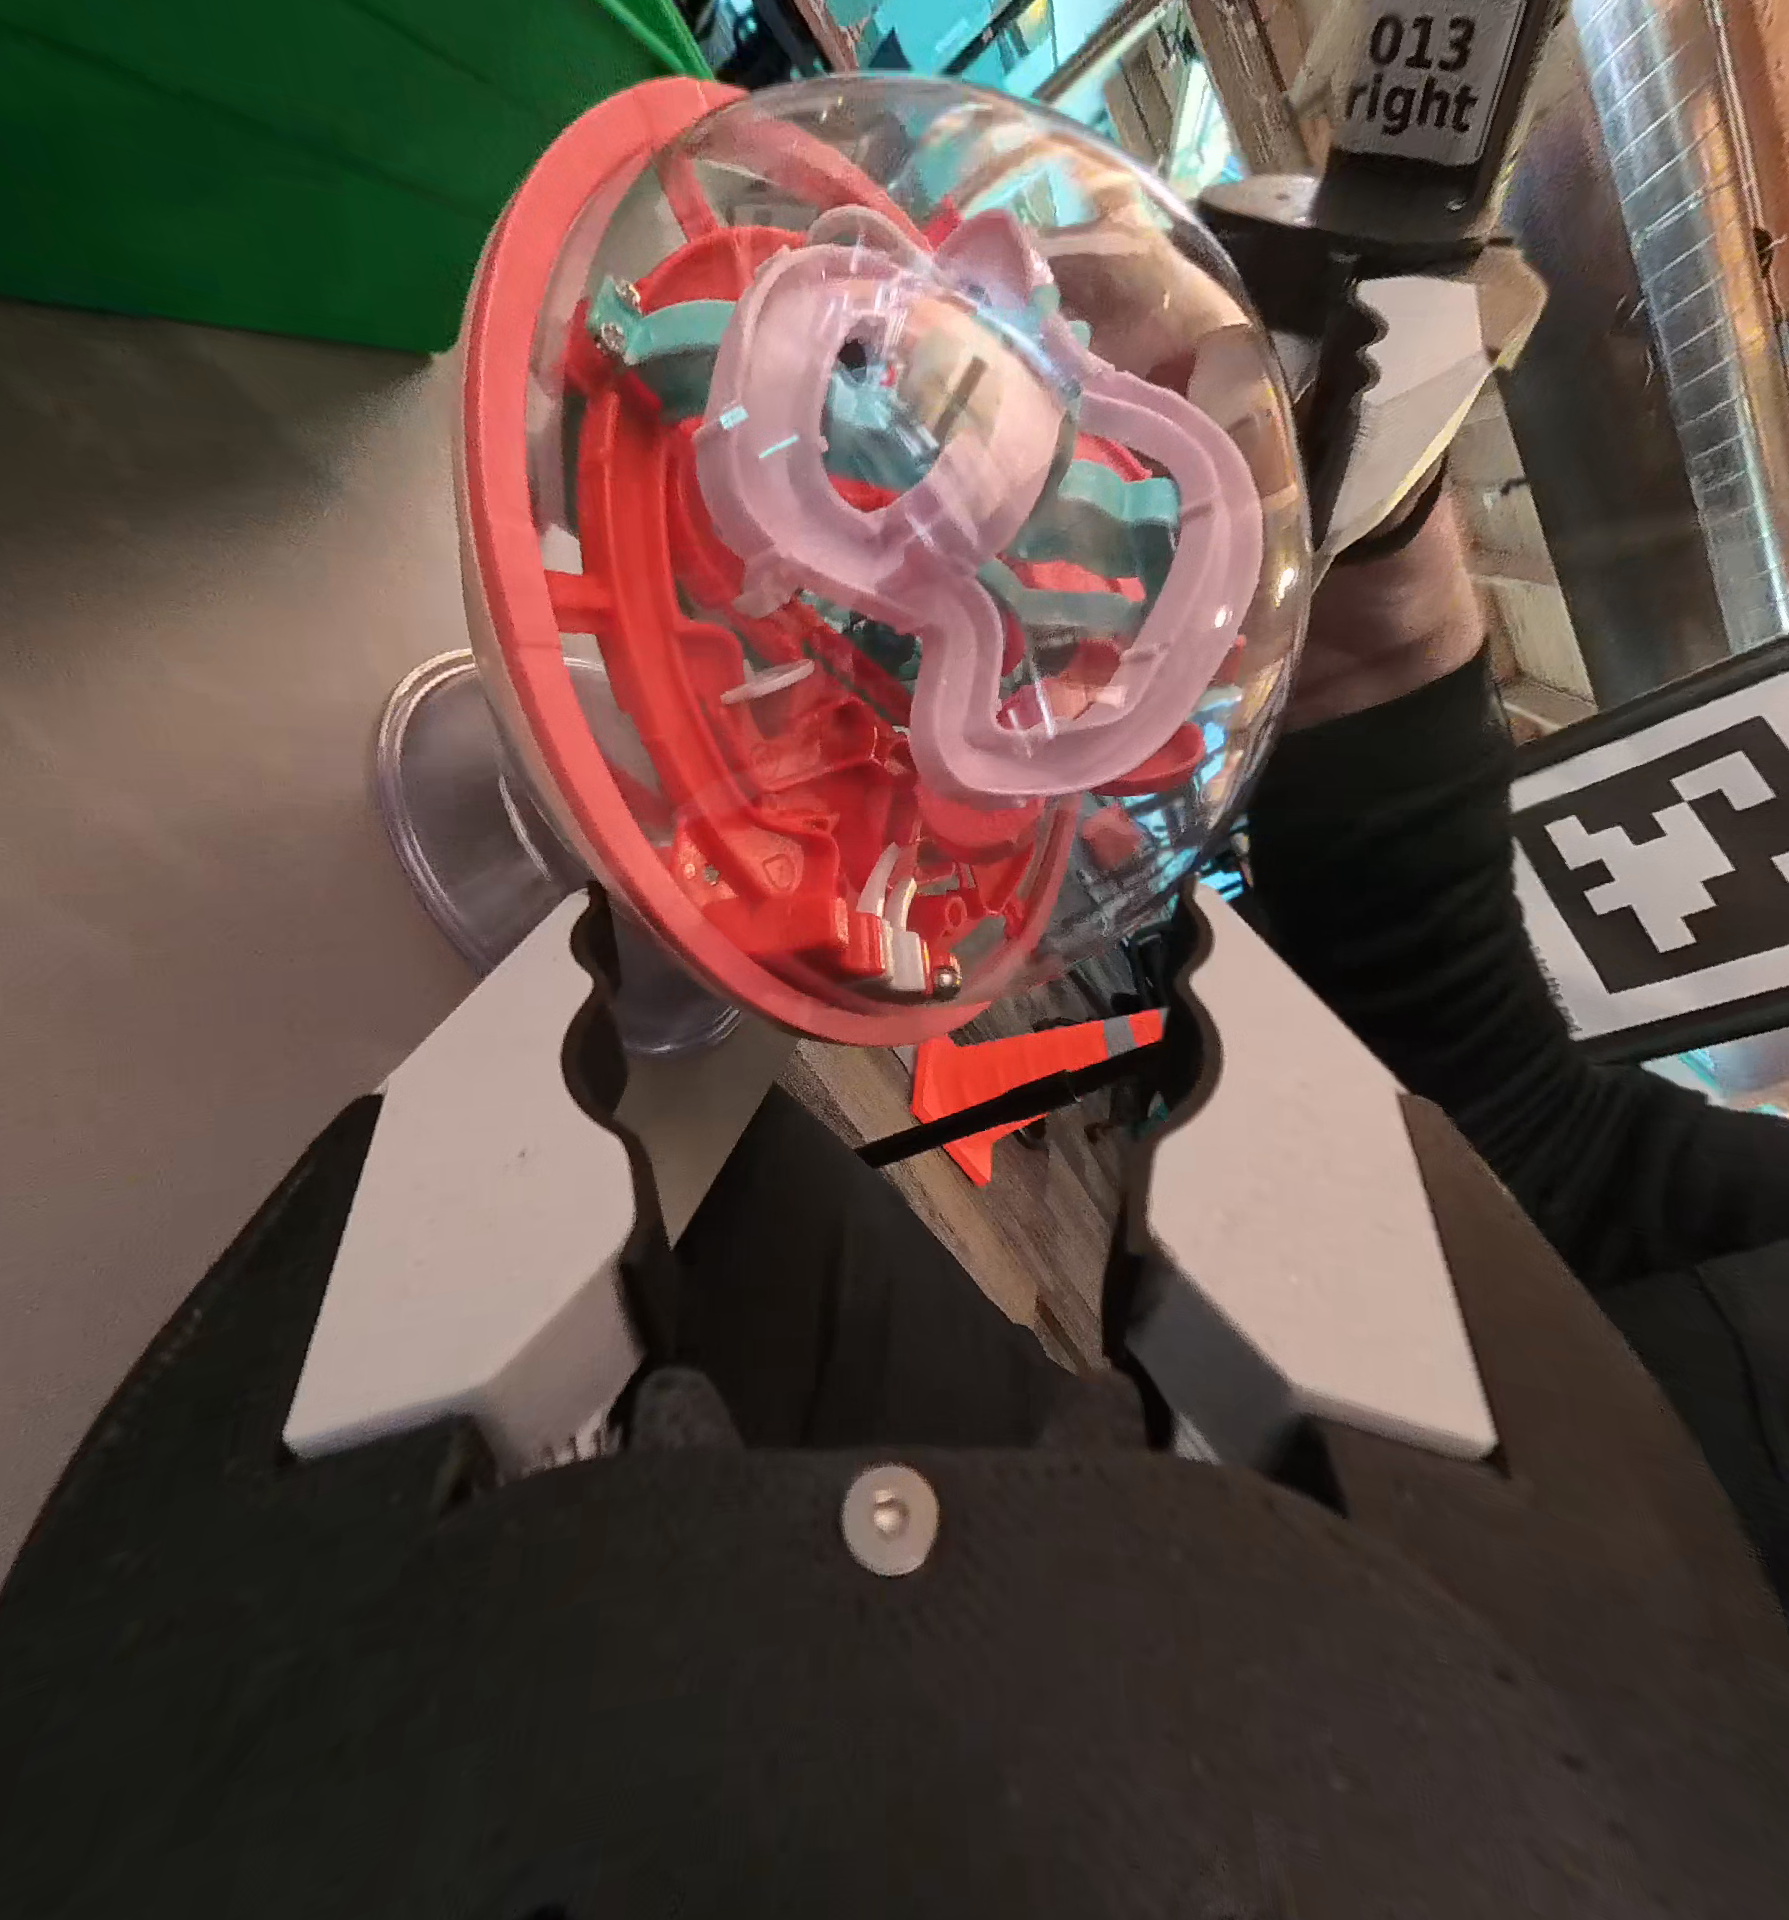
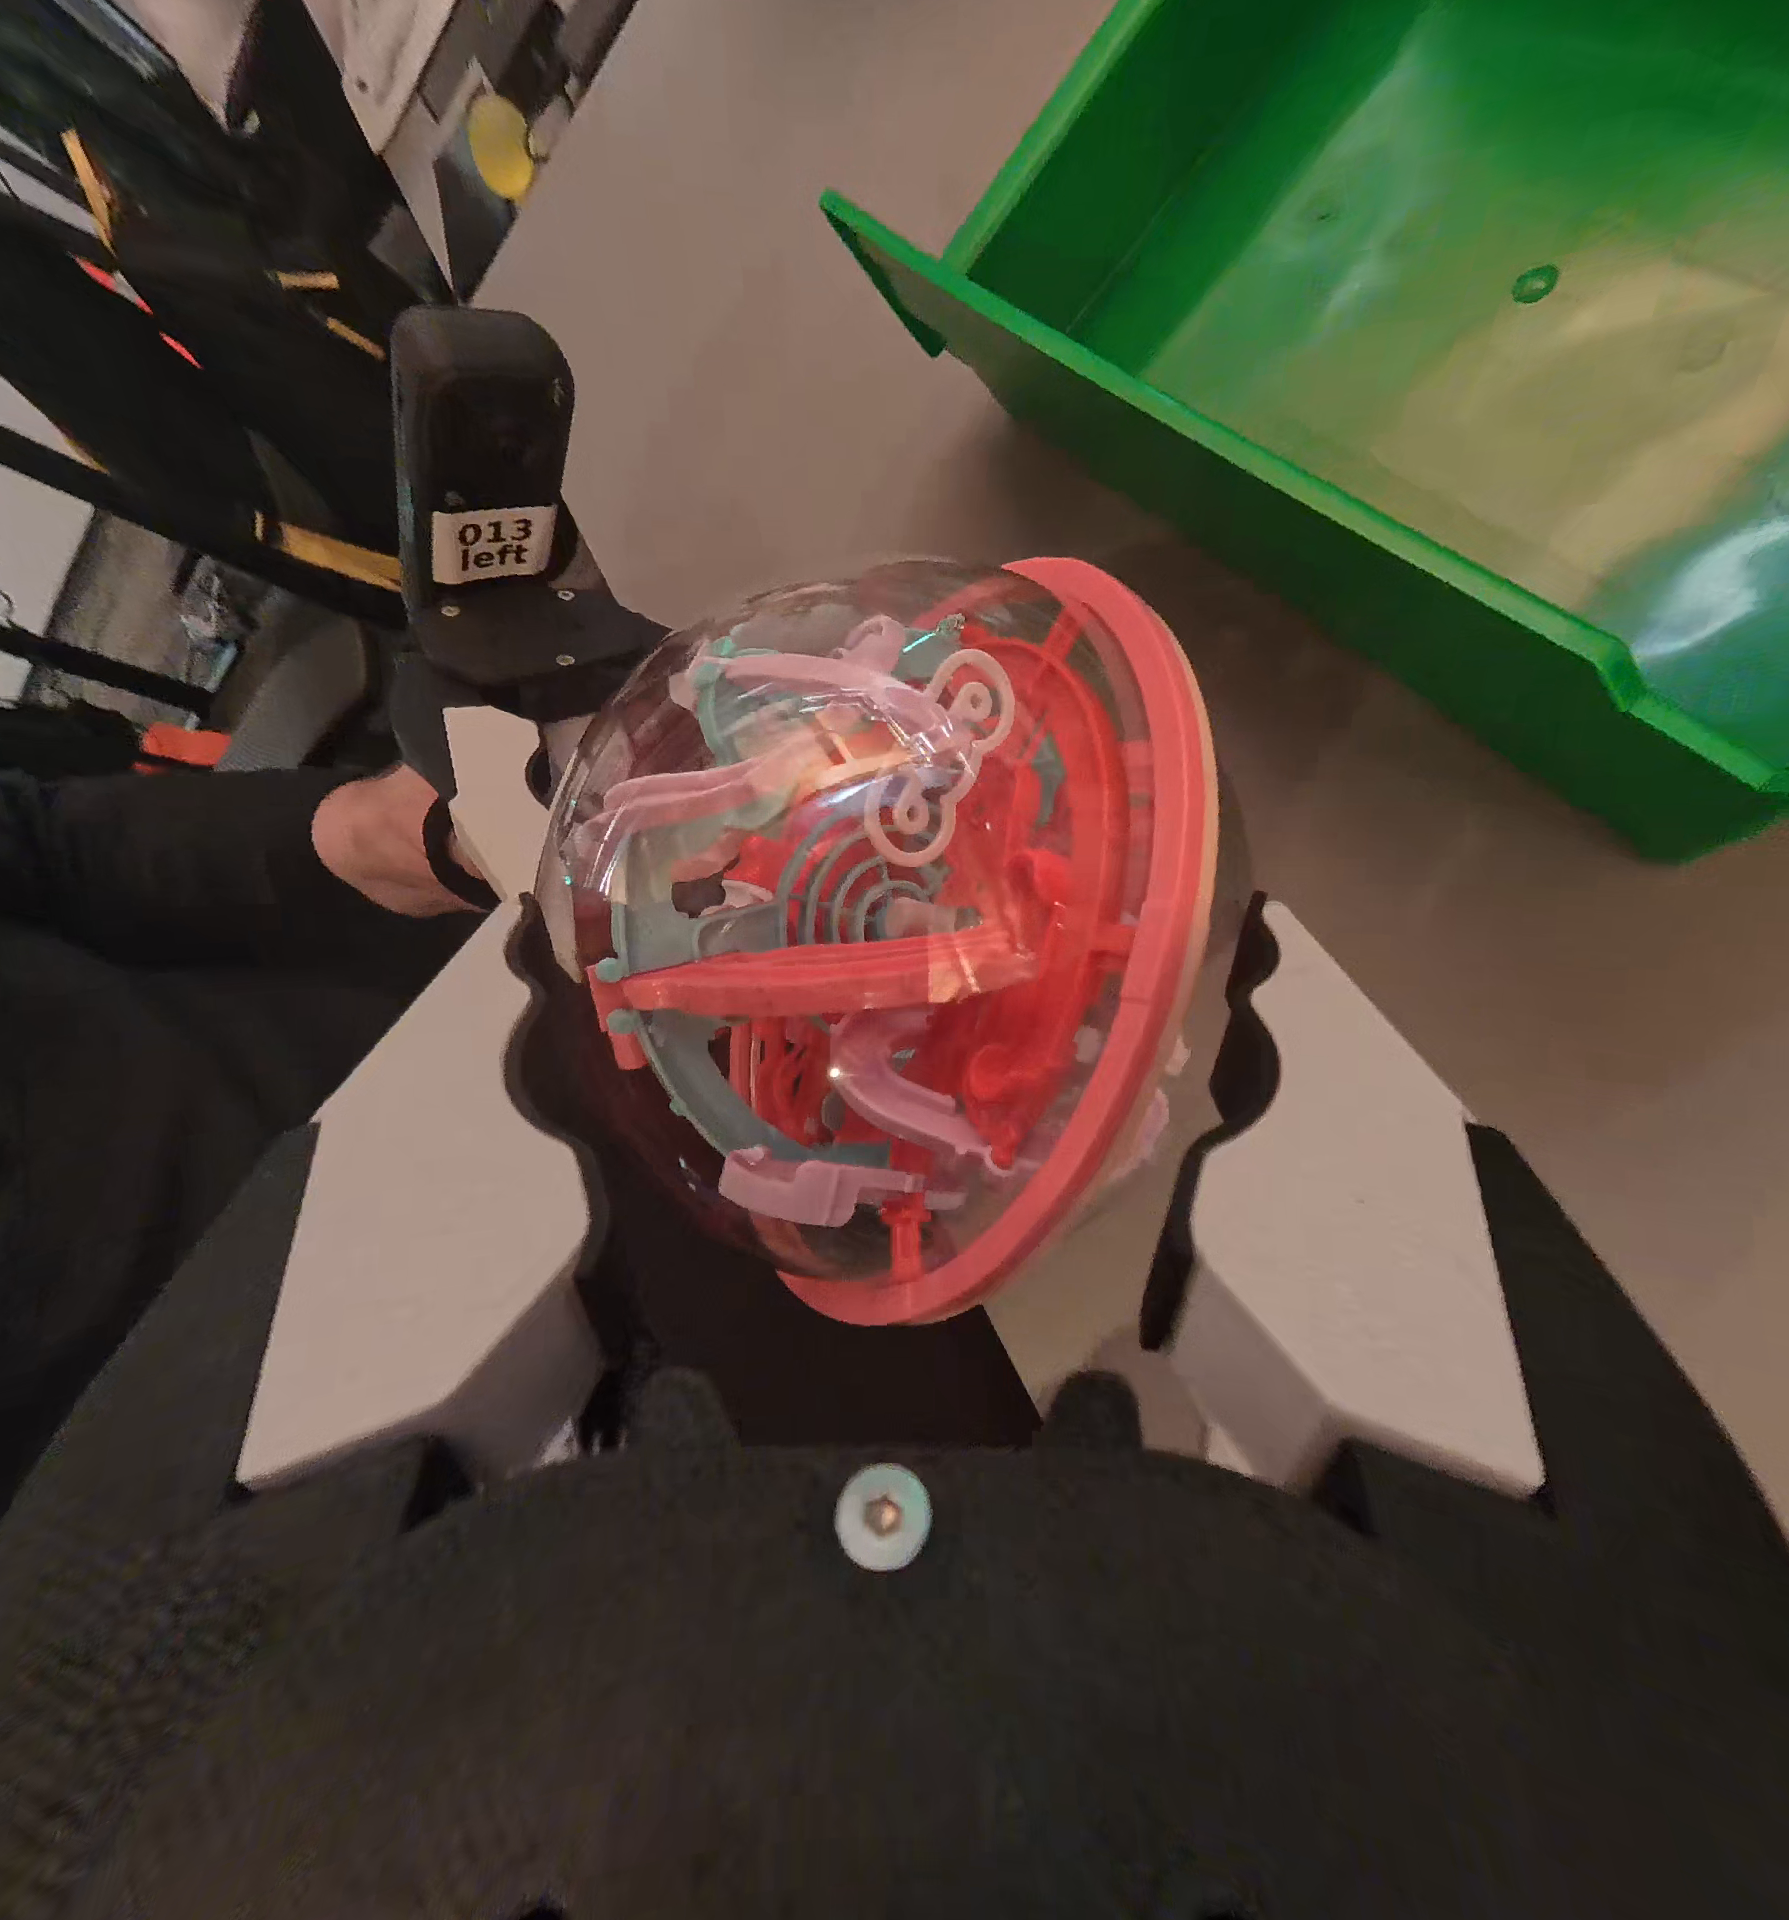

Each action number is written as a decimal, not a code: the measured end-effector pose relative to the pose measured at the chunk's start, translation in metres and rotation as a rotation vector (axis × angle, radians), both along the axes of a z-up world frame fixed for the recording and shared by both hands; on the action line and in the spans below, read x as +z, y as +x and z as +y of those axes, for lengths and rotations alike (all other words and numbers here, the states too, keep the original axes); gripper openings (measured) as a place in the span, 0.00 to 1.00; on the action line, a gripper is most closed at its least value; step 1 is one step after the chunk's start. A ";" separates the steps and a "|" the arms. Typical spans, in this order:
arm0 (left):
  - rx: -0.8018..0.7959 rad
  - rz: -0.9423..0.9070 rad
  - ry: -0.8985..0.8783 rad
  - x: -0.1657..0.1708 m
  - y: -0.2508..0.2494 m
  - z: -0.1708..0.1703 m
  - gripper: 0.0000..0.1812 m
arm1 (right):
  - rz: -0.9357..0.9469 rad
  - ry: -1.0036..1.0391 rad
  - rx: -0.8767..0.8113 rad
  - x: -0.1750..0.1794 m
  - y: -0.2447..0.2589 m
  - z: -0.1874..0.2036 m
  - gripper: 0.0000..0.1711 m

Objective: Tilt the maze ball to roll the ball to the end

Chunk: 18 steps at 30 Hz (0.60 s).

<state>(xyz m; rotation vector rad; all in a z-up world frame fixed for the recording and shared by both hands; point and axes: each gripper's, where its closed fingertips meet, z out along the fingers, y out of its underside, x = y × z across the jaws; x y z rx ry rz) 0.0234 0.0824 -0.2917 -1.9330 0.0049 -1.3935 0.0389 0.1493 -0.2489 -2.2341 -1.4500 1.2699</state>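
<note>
left gripper (image 1: 890, 935) black textured body, white wedge fingers (image 1: 474, 1195) with wavy black pads, silver hex screw (image 1: 888, 1519) lower centre, right gripper (image 2: 885, 997) identical, black sleeve (image 1: 1472, 987) at right, black-and-white square marker (image 1: 1700, 862)

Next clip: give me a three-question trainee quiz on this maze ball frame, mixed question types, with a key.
1. True or false: the maze ball is held between both grippers, clear of the table.
2. Multiple choice: in the left wrist view, the small steel ball sits
A. in the pink loop track near the top of the dome
B. low down, beside the red rim band
C. outside the sphere on the table
3. Short answer: which container lies on the table beyond the sphere in the right wrist view?

Key
1. True: the left gripper and right gripper each clamp it.
2. B
3. The green bin, which looks empty.
</note>
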 end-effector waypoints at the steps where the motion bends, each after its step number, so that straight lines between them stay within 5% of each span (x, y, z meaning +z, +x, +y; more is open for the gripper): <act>1: -0.009 -0.006 -0.008 0.001 -0.001 0.001 0.56 | 0.008 -0.009 -0.011 0.000 0.000 0.001 0.74; 18: -0.032 -0.071 -0.050 0.008 -0.018 0.007 0.47 | 0.184 -0.202 -0.177 -0.006 0.004 0.013 0.74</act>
